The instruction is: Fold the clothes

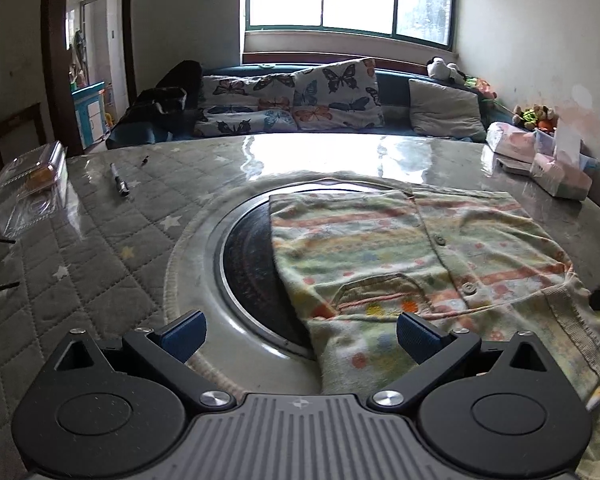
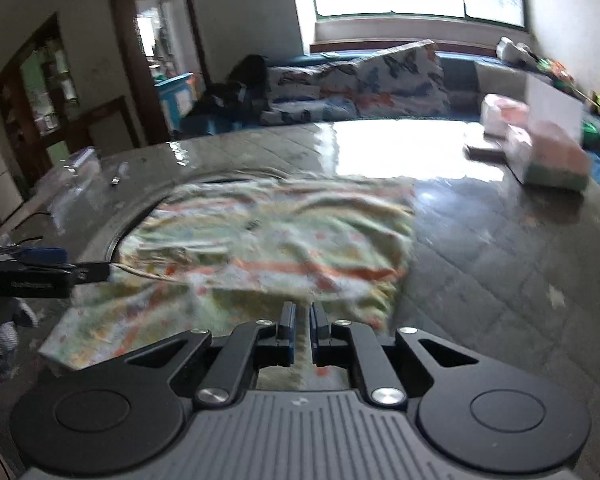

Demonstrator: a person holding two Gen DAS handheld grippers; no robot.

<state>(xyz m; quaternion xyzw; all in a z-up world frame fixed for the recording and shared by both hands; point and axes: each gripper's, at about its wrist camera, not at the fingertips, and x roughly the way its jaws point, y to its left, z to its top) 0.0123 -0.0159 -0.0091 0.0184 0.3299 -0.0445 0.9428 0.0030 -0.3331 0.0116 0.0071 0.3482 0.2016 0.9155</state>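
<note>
A small pale green garment (image 1: 416, 252) with orange stripes, buttons and a chest pocket lies spread on the table, partly over a round inset cooktop (image 1: 252, 264). My left gripper (image 1: 300, 334) is open and empty just above the garment's near edge. In the right wrist view the garment (image 2: 268, 240) looks blurred. My right gripper (image 2: 302, 322) has its jaws nearly together over the garment's near edge; whether cloth is pinched between them does not show. The left gripper (image 2: 60, 266) appears at that view's left edge.
The table (image 1: 100, 240) has a grey quilted cover under clear plastic. A pen (image 1: 120, 180) and clear plastic boxes (image 1: 32, 188) lie at the far left. Tissue packs (image 1: 556, 164) sit at the far right. A sofa with butterfly cushions (image 1: 300, 96) stands behind.
</note>
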